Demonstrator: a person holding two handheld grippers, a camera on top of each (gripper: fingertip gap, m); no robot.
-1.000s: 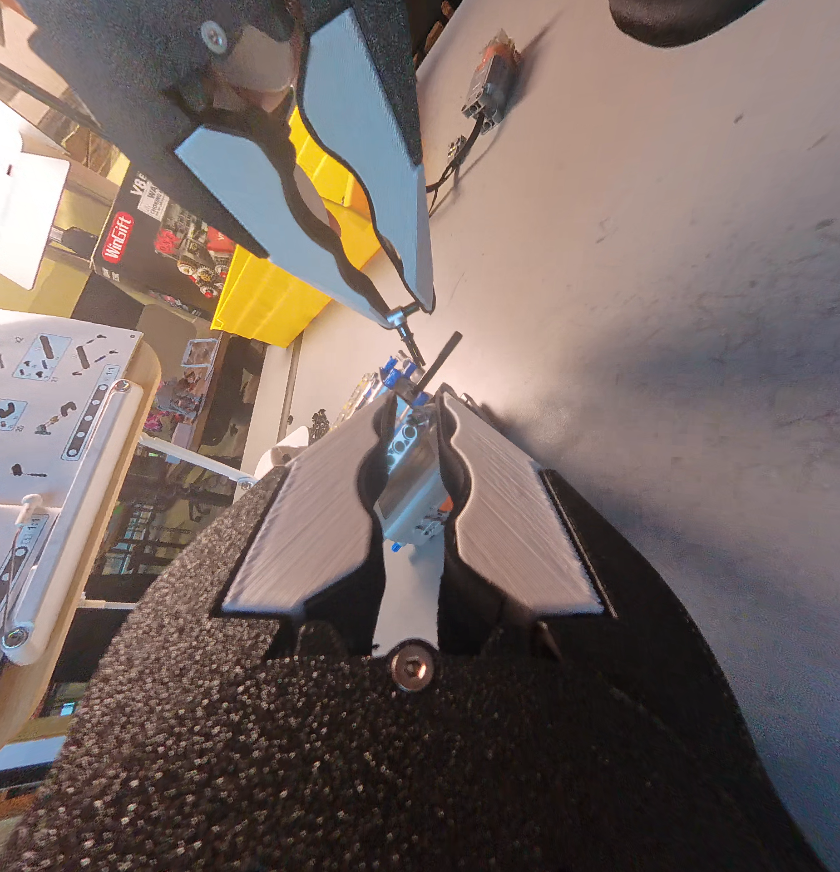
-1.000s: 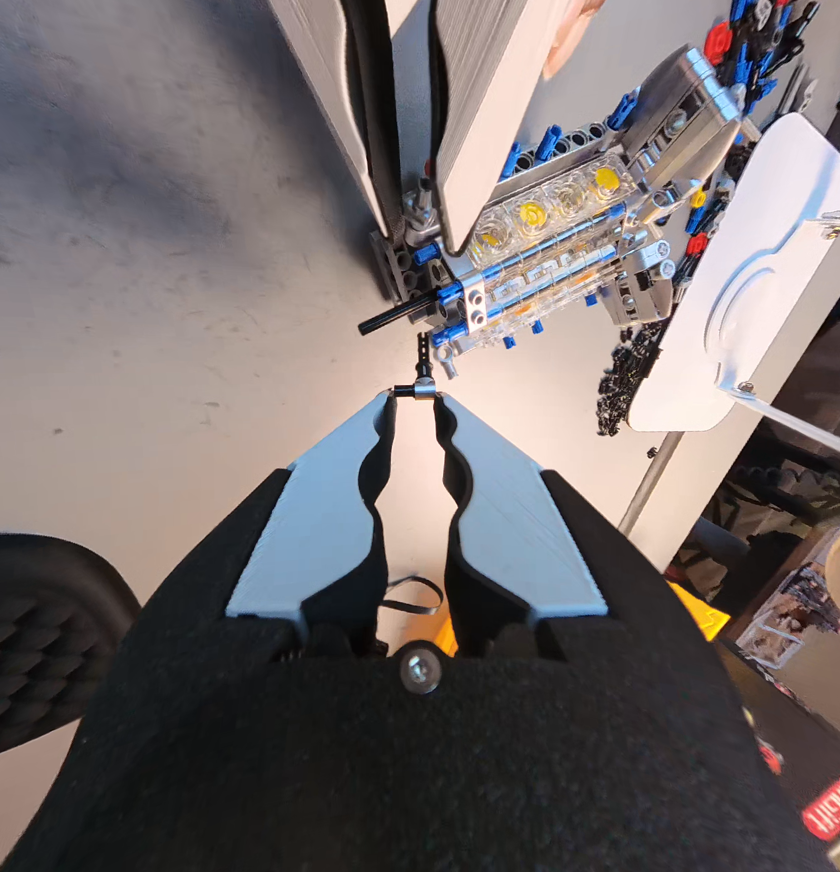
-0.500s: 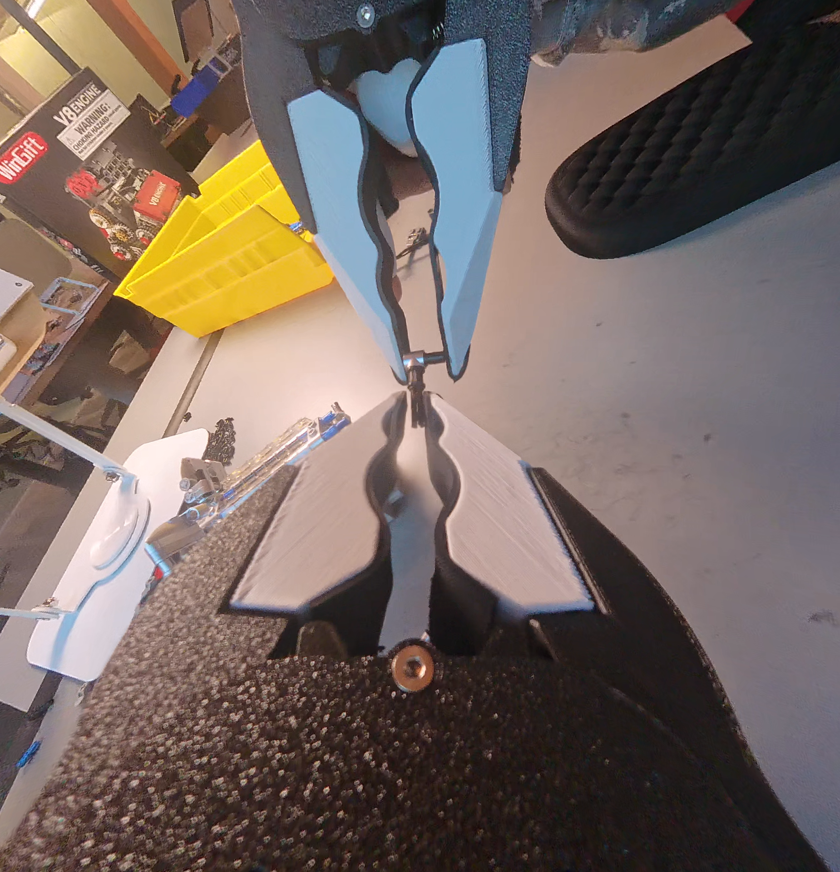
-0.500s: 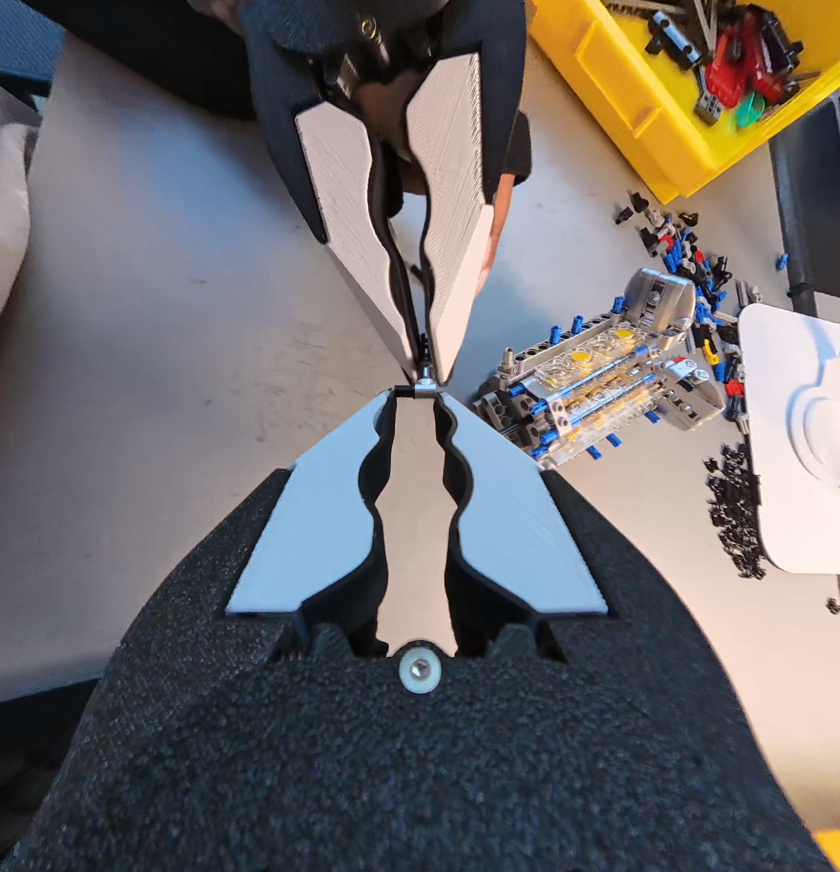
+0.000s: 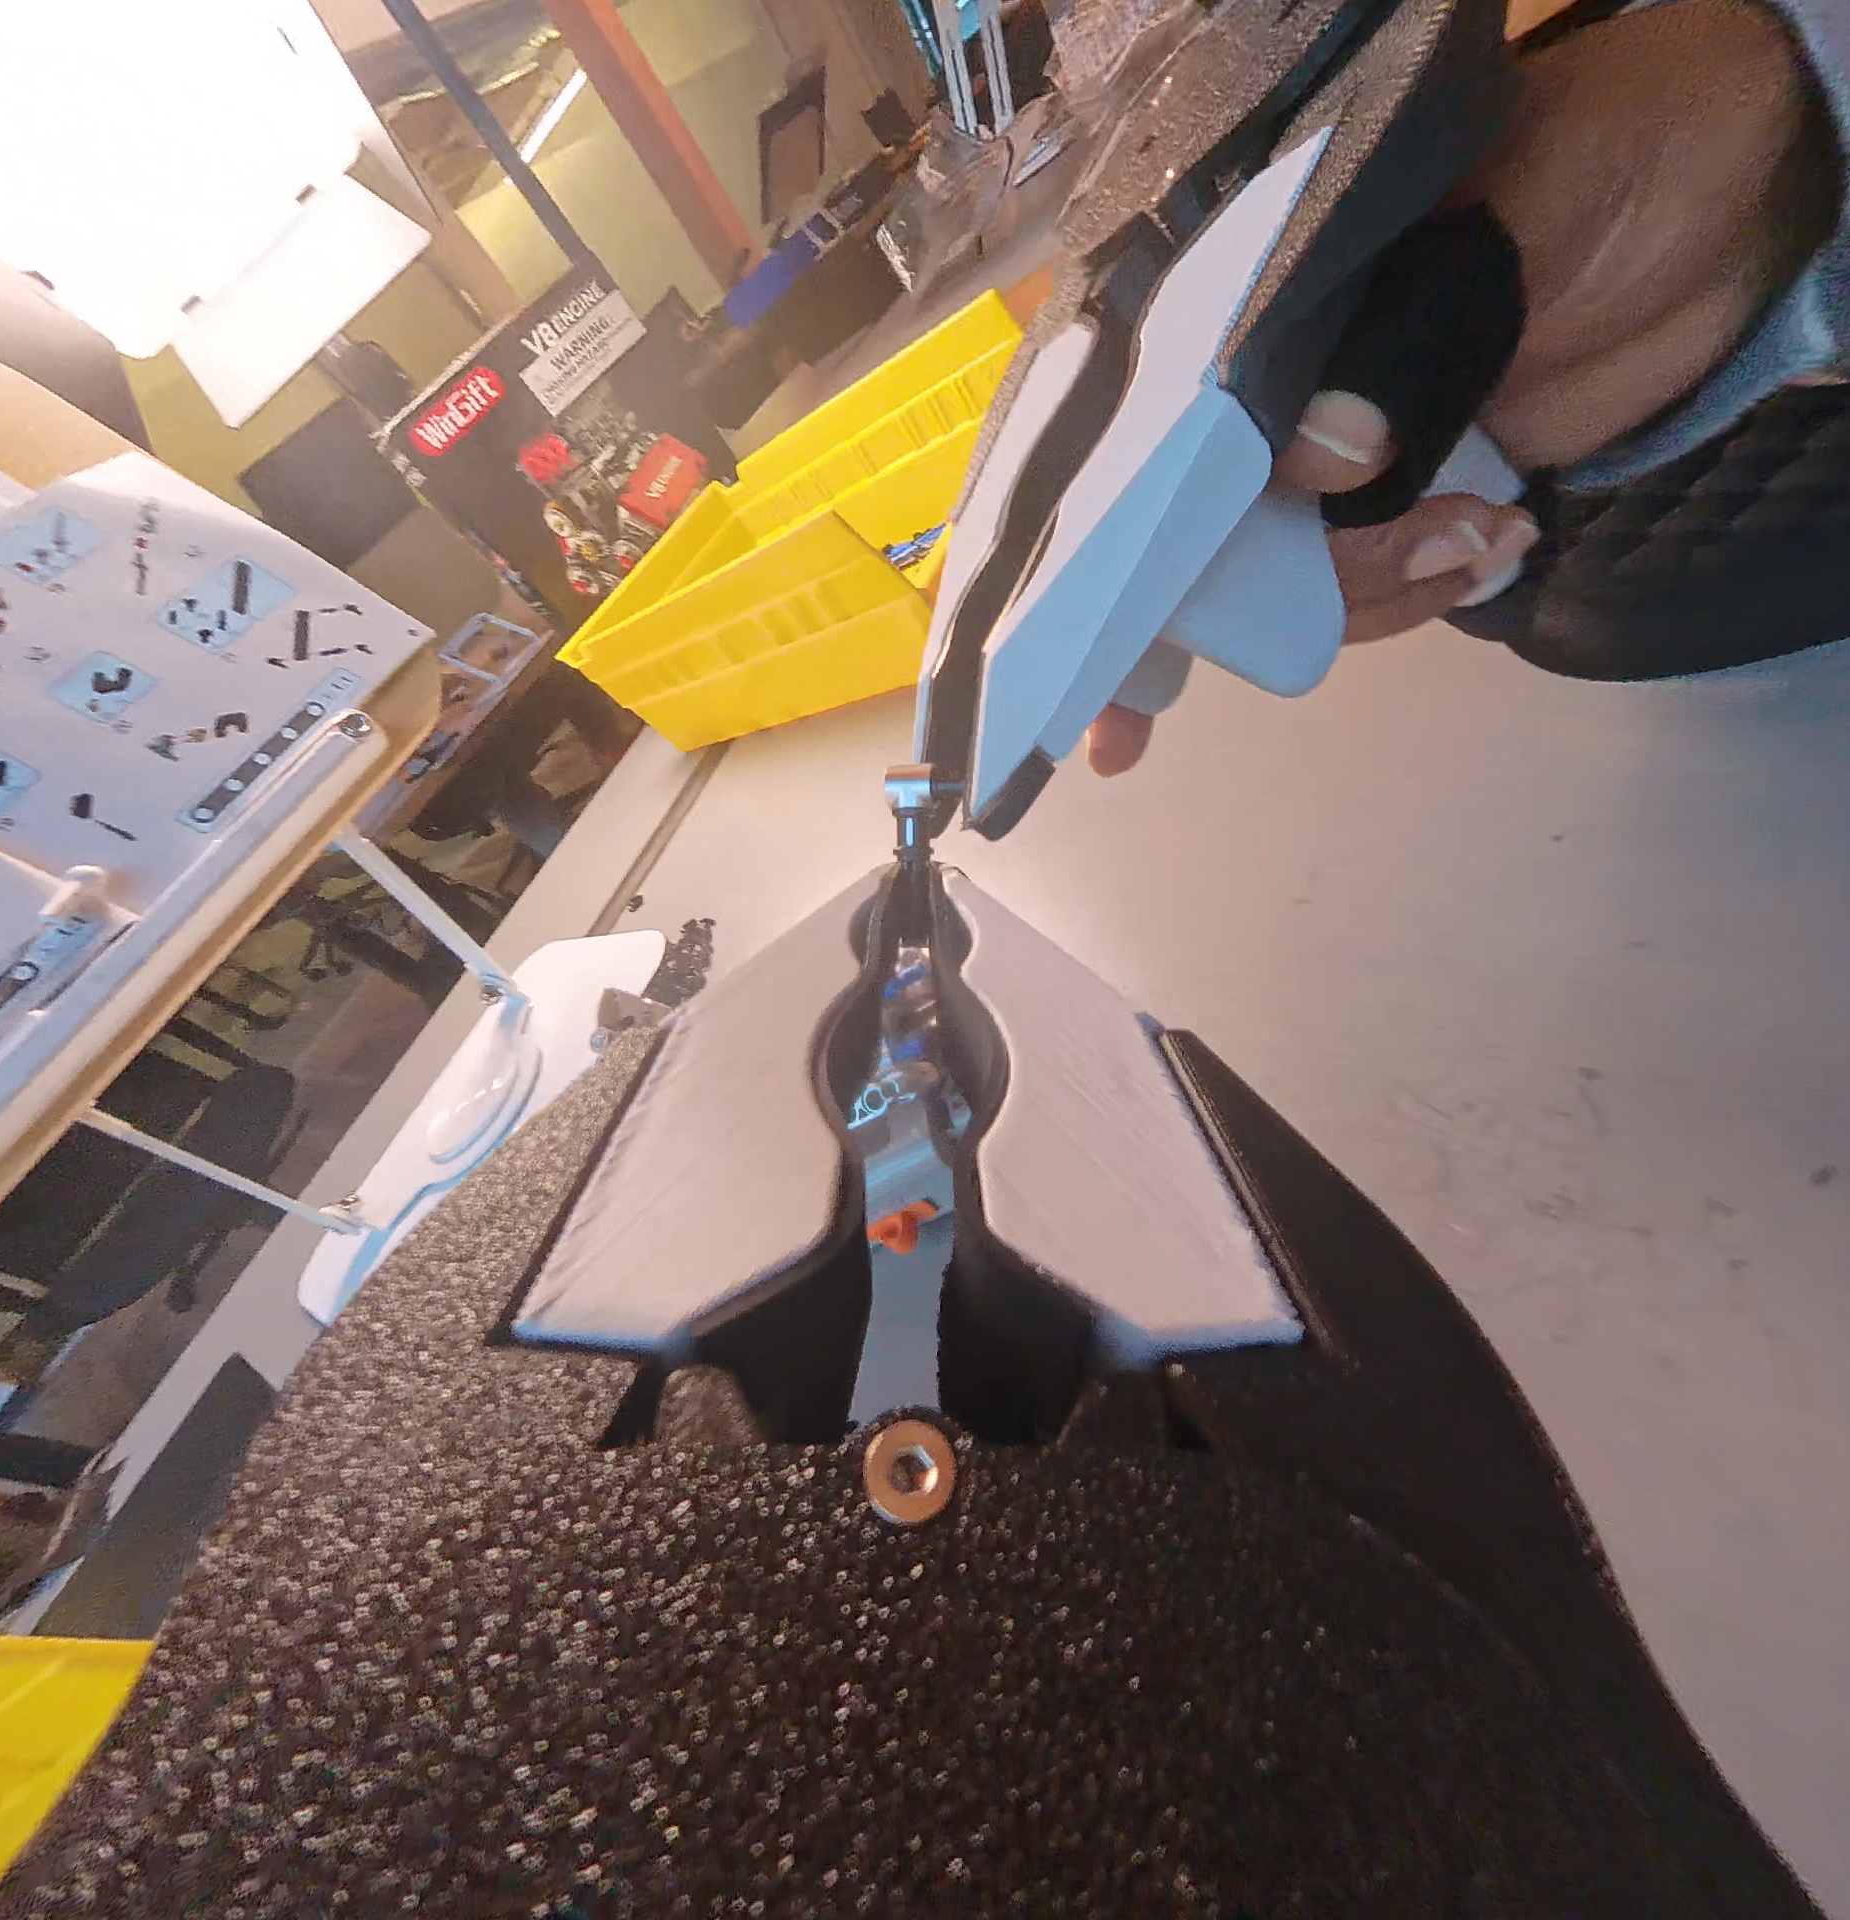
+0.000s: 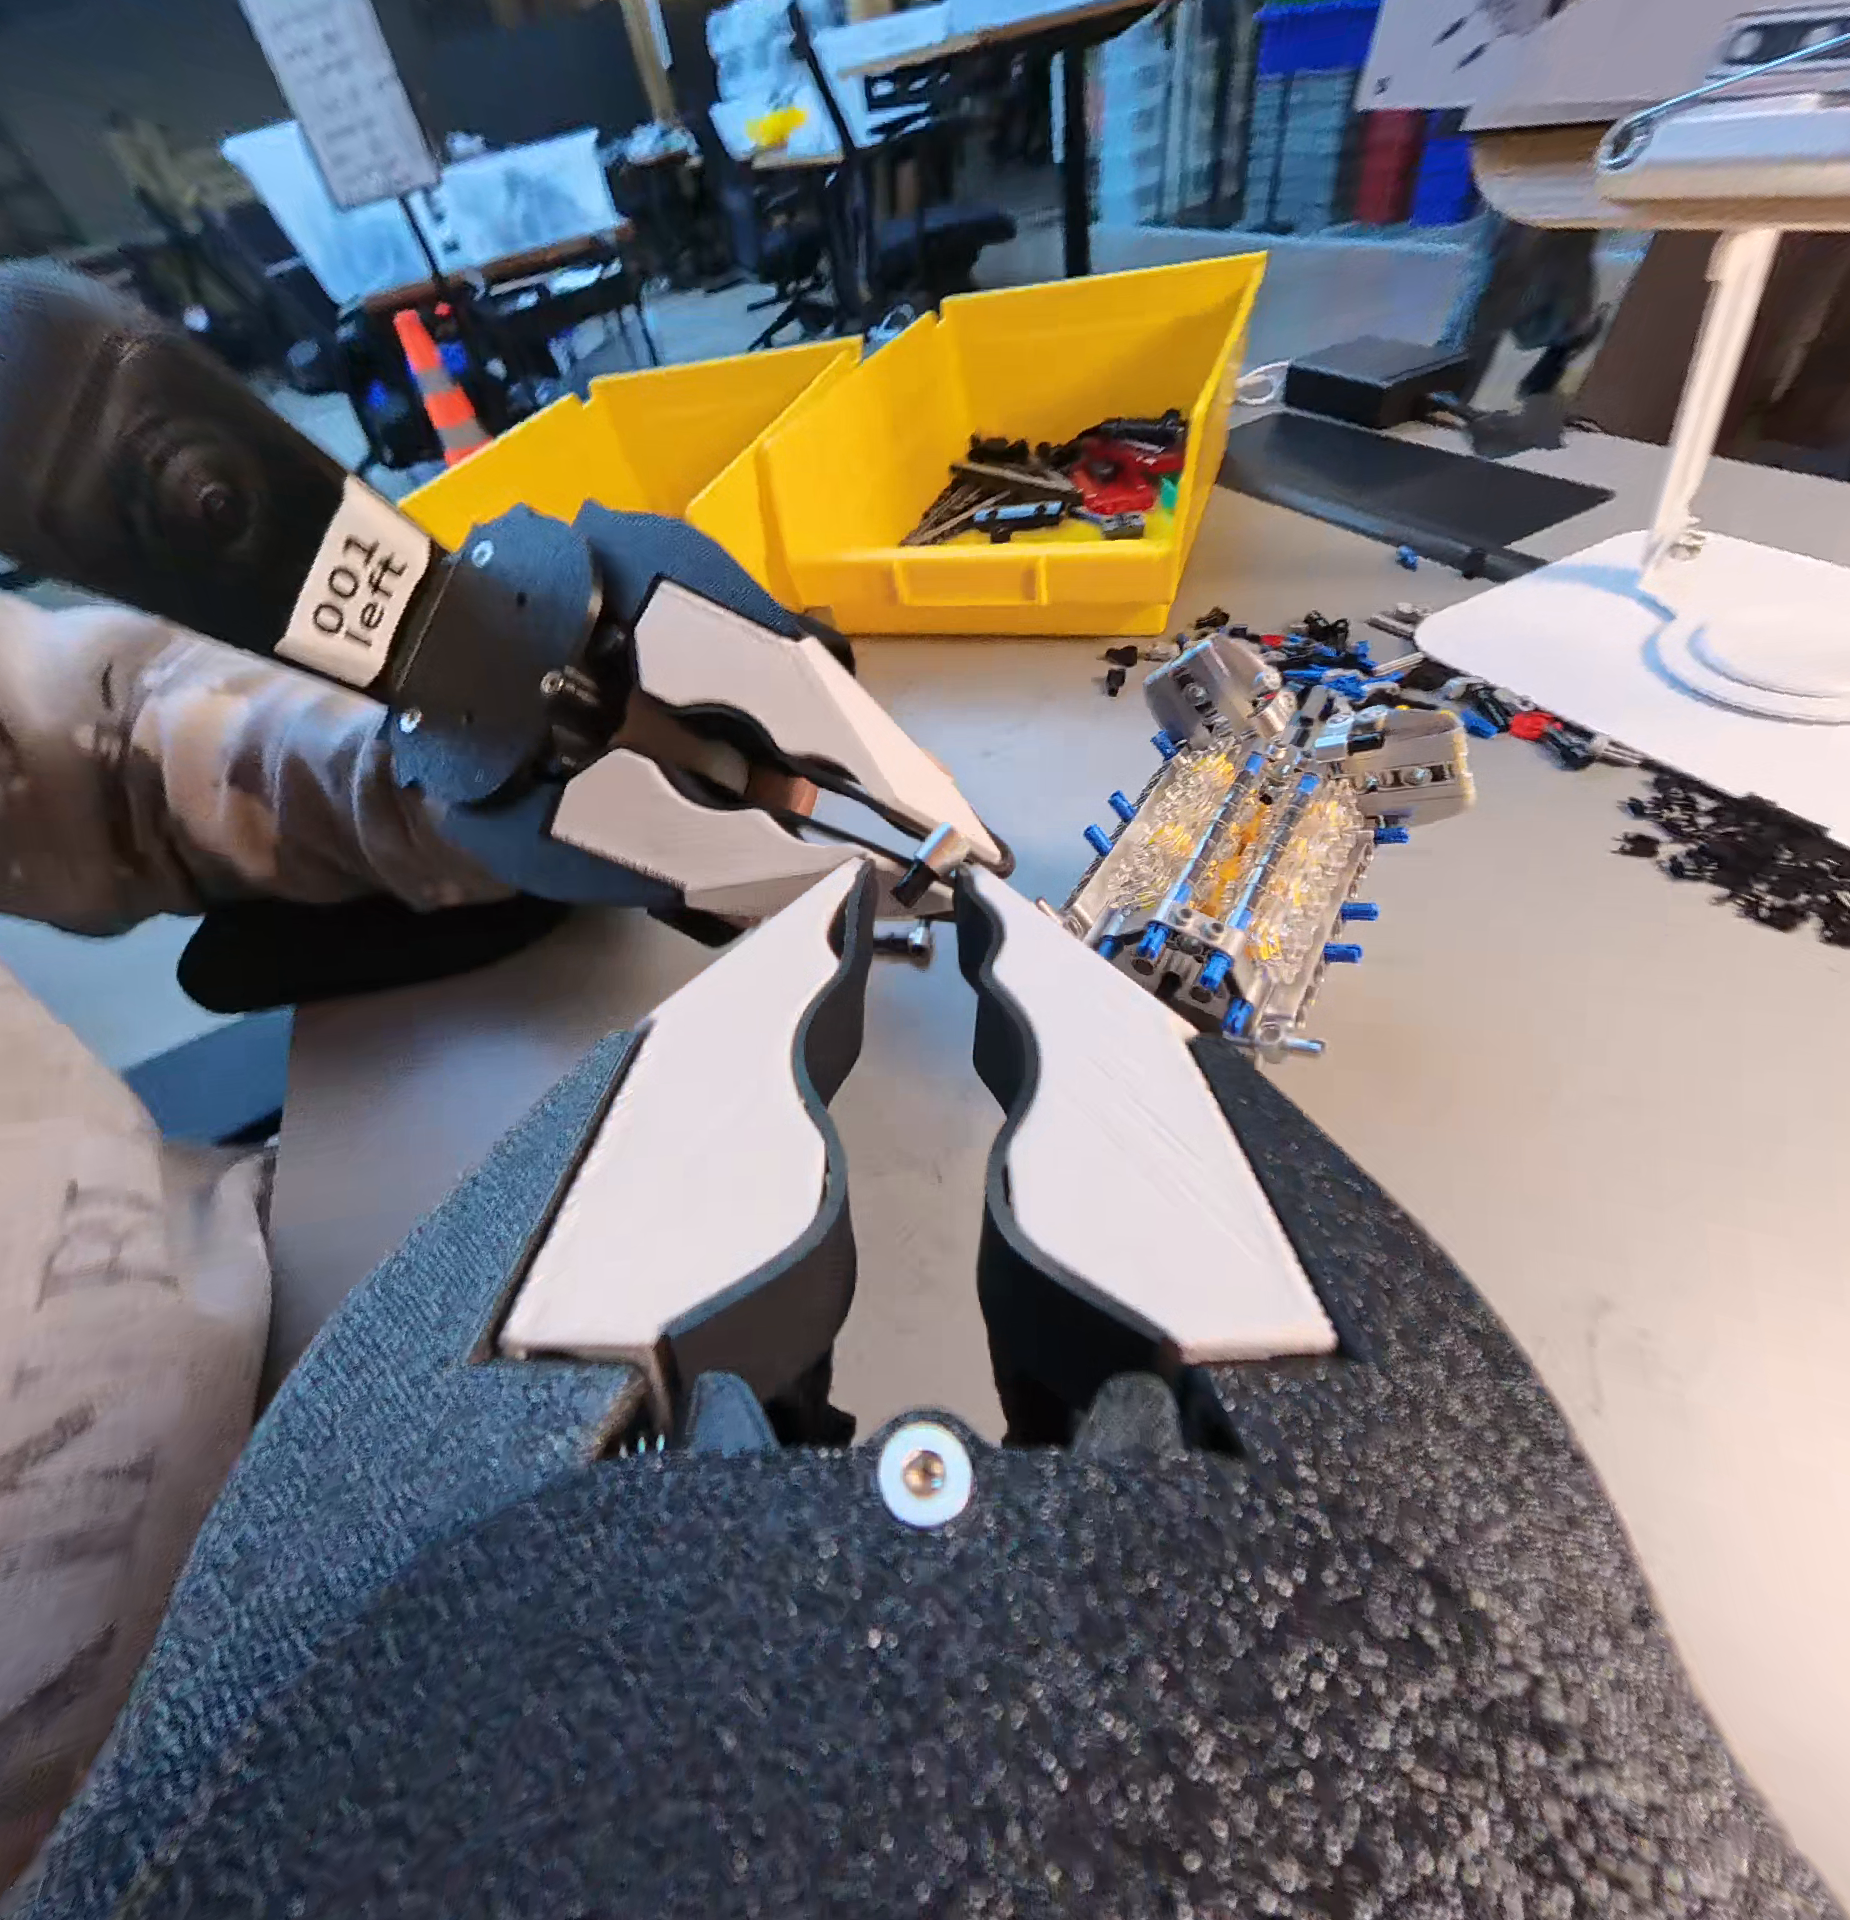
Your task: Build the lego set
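Left wrist view: small grey-and-black pin (image 5: 908,821), lengthwise in clamped left jaws; right jaws apart.

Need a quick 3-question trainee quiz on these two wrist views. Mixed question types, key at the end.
1. True or false: the right gripper has its fingers clamped on the small grey-and-black connector piece.
2. Where is the clear engine model? A) on the floor B) on the table, beside the right gripper's fingers C) held in the air
3. Fill in: the connector piece is pinched at the fingertips of the ___ gripper.
Key: 1 false, its fingers stand apart; 2 B; 3 left gripper.
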